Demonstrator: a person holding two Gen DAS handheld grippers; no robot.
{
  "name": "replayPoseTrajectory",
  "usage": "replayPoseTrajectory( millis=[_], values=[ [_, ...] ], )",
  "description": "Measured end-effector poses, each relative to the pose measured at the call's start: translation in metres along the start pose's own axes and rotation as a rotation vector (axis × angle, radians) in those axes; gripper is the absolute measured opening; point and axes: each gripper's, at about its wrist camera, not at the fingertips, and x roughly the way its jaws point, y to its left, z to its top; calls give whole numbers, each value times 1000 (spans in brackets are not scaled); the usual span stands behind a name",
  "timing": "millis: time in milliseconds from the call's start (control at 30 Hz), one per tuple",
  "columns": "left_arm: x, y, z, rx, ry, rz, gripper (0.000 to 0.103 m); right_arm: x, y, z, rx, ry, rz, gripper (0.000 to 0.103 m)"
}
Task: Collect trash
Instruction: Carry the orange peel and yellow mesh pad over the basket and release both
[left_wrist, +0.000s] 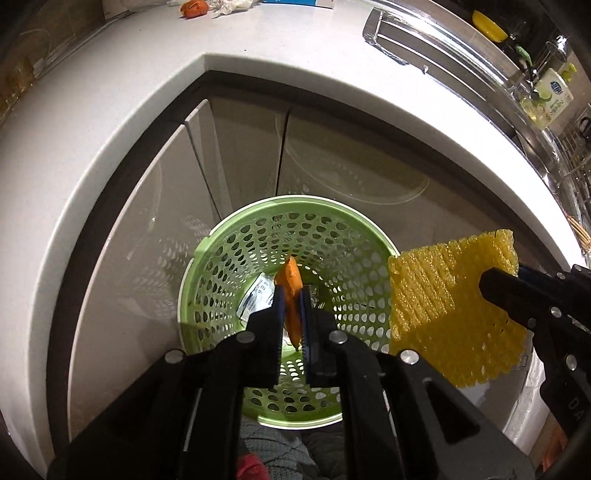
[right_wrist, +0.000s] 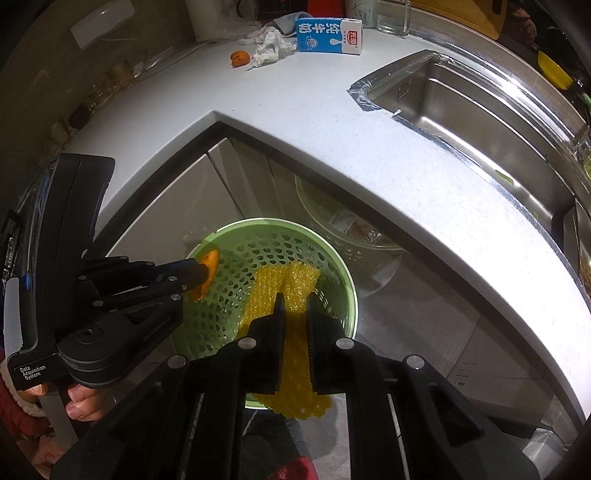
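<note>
Pale green perforated basket (left_wrist: 236, 251), orange peel (left_wrist: 290, 280), yellow netted foam sleeve (left_wrist: 443, 295), white speckled countertop (right_wrist: 332, 122).

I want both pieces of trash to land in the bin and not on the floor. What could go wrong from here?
1. The yellow foam net in the right gripper is wide and hangs past the near rim of the green perforated bin; released here, it may drape over the edge or slide out.
2. The orange peel between the left gripper's fingers could cling to the ridged pads instead of dropping.

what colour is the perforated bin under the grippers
Light green bin, its wall dotted with holes; clearest in the right wrist view.
</note>
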Motion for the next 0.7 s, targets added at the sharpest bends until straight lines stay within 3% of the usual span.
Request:
replayPoseTrajectory(
  millis=[67,100,133,367,600,633,700],
  values=[
    [-2,1,0,3,-9,10,28,1,0,3,-5,0,3,12],
    [-5,1,0,4,-19,25,43,1,0,4,-7,0,5,12],
    [-8,0,1,5,-34,35,48,1,0,4,-9,-1,7,12],
    [-25,4,12,8,-70,66,60,4,2,6,-25,5,20,12],
    [-58,29,22,-50,-145,85,71,13,13,6,-71,18,44,14],
    [-63,33,23,-63,-153,87,71,15,15,5,-81,25,45,20],
    [-69,41,26,-81,-166,91,72,18,20,4,-98,31,46,42]
  ],
)
